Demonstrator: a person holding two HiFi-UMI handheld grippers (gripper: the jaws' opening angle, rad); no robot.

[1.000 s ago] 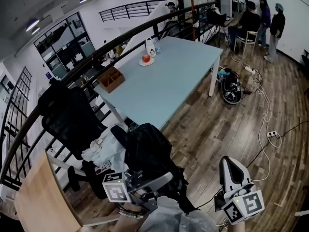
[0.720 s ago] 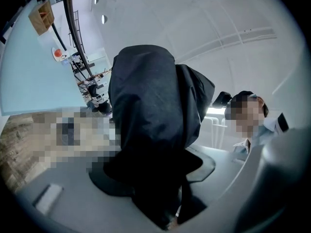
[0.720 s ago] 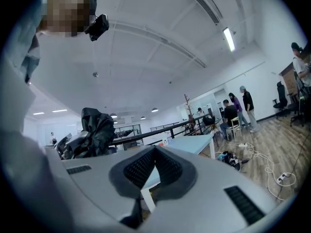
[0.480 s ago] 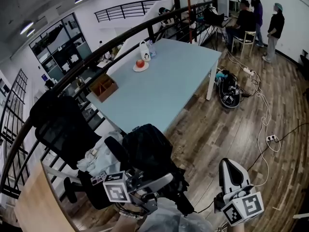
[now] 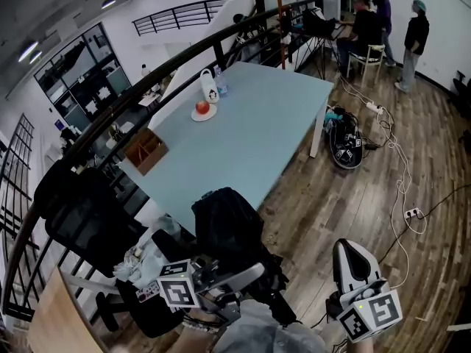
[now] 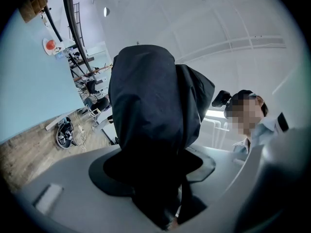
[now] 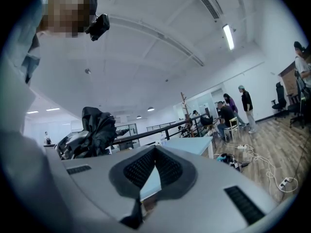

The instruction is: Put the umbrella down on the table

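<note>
The left tool (image 6: 154,173) is clenching the umbrella (image 6: 150,96), whose folded dark canopy is filling the space between its jaws and rising past them. The right tool (image 7: 155,152) is riding alongside with its jaws pressed together on nothing. The umbrella is hanging in the air close to the person's body, short of the near end of the pale blue counter (image 5: 250,131) and not touching it. By its look it is going to handle as a light, floppy bundle. The slack fabric is likely to slip and sag under a grip, so the surer hold is probably the stiff shaft inside the folds, or the handle, which is not showing. The counter is offering a broad bare stretch at its near half, while a plate with a red fruit (image 5: 203,109), a white jug (image 5: 209,85) and a wooden box (image 5: 145,151) are sitting toward its far and left sides. A black chair (image 5: 81,212) is standing by the near corner, a dark railing (image 5: 169,76) is running behind, and a bag (image 5: 344,142) is lying on the plank floor (image 5: 331,204), with people (image 5: 383,24) gathering at the room's far end.
</note>
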